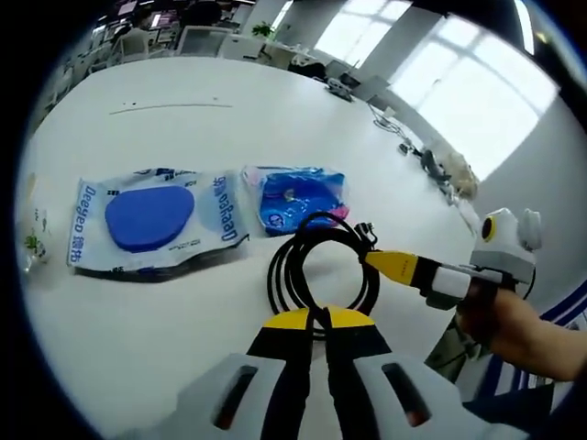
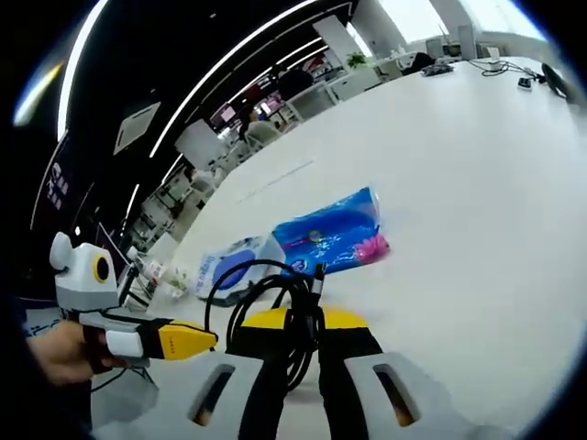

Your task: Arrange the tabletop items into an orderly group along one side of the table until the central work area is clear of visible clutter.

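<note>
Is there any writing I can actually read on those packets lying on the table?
"Deegeo": printed sideways at both ends of the clear packet with the blue oval, in the left gripper view.
Small characters beside that brand name: too small to read.
Print on the blue packet: too blurred to read.
Black cable coil: no lettering visible.
Right gripper view: both packets appear, their print unreadable.

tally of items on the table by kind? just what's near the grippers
Plastic packets with blue contents: 2, the large packet and the small packet
Coiled black cable: 1
Small clear bag with green print, at the view's left edge: 1
Total: 4
</note>
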The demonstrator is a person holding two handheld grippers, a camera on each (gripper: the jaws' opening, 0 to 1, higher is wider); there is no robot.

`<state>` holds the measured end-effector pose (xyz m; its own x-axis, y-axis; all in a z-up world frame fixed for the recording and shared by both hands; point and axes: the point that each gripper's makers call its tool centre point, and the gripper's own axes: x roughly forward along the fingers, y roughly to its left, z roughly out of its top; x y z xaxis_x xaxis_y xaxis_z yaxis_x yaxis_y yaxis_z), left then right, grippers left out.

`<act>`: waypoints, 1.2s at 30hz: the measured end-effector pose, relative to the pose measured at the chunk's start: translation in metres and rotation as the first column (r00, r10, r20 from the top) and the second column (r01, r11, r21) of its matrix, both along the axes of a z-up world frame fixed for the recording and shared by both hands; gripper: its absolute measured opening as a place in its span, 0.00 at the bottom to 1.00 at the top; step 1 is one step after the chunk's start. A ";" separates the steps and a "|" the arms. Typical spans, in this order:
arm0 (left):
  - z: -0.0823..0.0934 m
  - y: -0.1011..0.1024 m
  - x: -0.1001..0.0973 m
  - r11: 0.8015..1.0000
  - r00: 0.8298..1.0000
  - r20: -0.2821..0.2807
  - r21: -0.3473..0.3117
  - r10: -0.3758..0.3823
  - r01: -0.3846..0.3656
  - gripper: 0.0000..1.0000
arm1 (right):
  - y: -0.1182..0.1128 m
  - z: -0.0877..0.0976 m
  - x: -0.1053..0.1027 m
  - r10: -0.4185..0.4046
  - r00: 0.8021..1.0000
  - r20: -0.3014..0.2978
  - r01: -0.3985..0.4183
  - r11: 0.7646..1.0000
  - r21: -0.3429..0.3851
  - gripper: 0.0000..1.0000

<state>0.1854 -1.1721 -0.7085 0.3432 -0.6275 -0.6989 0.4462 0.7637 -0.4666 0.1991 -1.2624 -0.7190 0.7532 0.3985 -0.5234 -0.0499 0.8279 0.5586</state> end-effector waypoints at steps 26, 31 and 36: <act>-0.040 0.009 0.003 0.992 0.998 -0.026 0.113 0.053 -0.050 0.04 | 0.010 -0.031 0.006 0.203 0.978 -0.039 -0.207 0.960 -0.188 0.08; -0.044 0.009 0.001 0.991 0.998 -0.035 0.128 0.052 -0.047 0.04 | 0.009 -0.036 0.001 0.219 0.974 -0.066 -0.228 0.952 -0.203 0.08; -0.048 0.009 0.002 0.988 0.999 -0.028 0.146 0.045 -0.040 0.04 | 0.008 -0.040 0.000 0.230 0.970 -0.076 -0.241 0.945 -0.219 0.08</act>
<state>0.1873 -1.1627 -0.7564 0.3443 -0.5037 -0.7923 0.3988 0.8424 -0.3623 0.1994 -1.2539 -0.7588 0.6232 0.4295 -0.6535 -0.2362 0.9000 0.3663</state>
